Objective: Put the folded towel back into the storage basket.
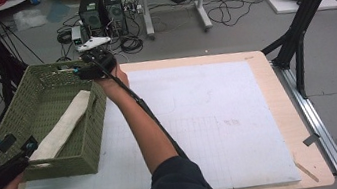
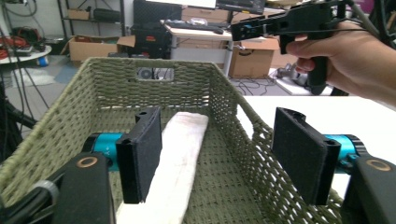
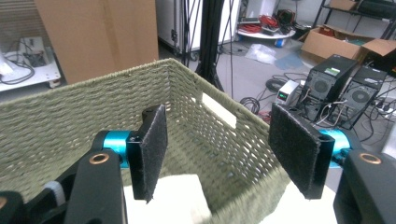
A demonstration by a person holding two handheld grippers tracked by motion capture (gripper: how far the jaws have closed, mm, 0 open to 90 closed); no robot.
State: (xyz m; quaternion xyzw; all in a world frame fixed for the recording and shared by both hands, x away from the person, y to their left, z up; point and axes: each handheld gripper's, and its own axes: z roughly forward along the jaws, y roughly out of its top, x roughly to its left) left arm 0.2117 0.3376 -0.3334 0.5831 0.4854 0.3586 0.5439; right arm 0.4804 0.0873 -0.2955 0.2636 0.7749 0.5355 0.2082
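Observation:
A green woven basket (image 1: 85, 146) stands on the left of the table with a rolled white towel (image 1: 65, 125) lying lengthwise inside it. My left gripper (image 1: 18, 143) is at the basket's near end. In the left gripper view it (image 2: 219, 158) is open, one jaw inside beside the towel (image 2: 180, 158) and the other outside the basket's wall (image 2: 243, 135). My right gripper (image 1: 80, 72) hovers at the basket's far right corner. It (image 3: 217, 154) is open too, with the basket's rim (image 3: 210, 107) between its jaws and the towel's end (image 3: 182, 196) below.
A white gridded mat (image 1: 210, 118) covers the wooden table (image 1: 288, 117). My right forearm (image 1: 140, 124) crosses the mat. On the floor beyond are computer towers (image 1: 103, 8) and cables. Black frame legs (image 1: 298, 29) stand at the right.

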